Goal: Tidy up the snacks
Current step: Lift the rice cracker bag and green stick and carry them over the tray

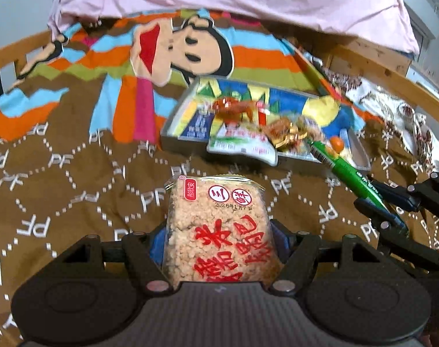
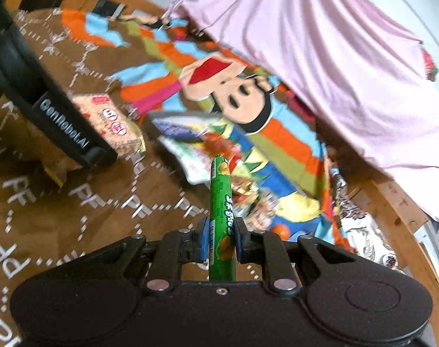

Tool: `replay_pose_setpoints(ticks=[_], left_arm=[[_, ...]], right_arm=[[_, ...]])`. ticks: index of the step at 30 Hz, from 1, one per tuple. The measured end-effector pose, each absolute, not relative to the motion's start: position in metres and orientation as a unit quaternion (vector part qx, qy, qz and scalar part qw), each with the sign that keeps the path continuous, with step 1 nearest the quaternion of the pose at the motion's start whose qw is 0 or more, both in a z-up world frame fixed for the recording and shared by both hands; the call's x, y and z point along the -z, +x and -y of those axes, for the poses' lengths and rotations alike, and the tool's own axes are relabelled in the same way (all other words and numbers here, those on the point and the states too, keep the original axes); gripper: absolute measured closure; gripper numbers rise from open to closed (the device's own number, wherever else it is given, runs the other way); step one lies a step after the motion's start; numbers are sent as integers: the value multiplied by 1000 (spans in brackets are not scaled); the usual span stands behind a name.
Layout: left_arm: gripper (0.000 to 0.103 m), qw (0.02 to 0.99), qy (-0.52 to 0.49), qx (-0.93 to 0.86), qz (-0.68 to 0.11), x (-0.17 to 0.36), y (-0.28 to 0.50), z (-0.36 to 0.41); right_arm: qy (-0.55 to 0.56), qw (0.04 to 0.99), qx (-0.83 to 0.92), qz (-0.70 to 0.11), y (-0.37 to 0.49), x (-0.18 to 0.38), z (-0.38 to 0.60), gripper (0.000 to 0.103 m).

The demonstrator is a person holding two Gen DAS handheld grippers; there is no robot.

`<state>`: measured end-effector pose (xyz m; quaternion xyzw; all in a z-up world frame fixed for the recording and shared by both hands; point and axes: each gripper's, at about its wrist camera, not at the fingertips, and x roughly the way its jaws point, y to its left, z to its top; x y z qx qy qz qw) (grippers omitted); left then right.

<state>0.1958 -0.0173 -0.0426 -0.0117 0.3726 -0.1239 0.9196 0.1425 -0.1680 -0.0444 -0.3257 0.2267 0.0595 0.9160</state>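
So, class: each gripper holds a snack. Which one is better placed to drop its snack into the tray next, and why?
Probably the right gripper: its green stick already reaches the grey tray. The left gripper holds its rice cake pack short of the tray.

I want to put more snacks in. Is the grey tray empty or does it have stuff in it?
It has stuff in it. The grey tray holds several snack packets, with a small orange sweet near one end.

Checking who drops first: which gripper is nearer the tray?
Right. The right gripper, shut on the green stick, has its tip over the tray; the left gripper, holding the rice cake pack, sits short of it.
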Motion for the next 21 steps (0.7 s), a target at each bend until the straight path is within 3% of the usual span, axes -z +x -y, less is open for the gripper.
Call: replay_pose_setpoints(ticks=[21], left_arm=[[30,964,-65,143,-215,22,235,34]], right_arm=[[-294,940,-18,-174,187,22,185,84]])
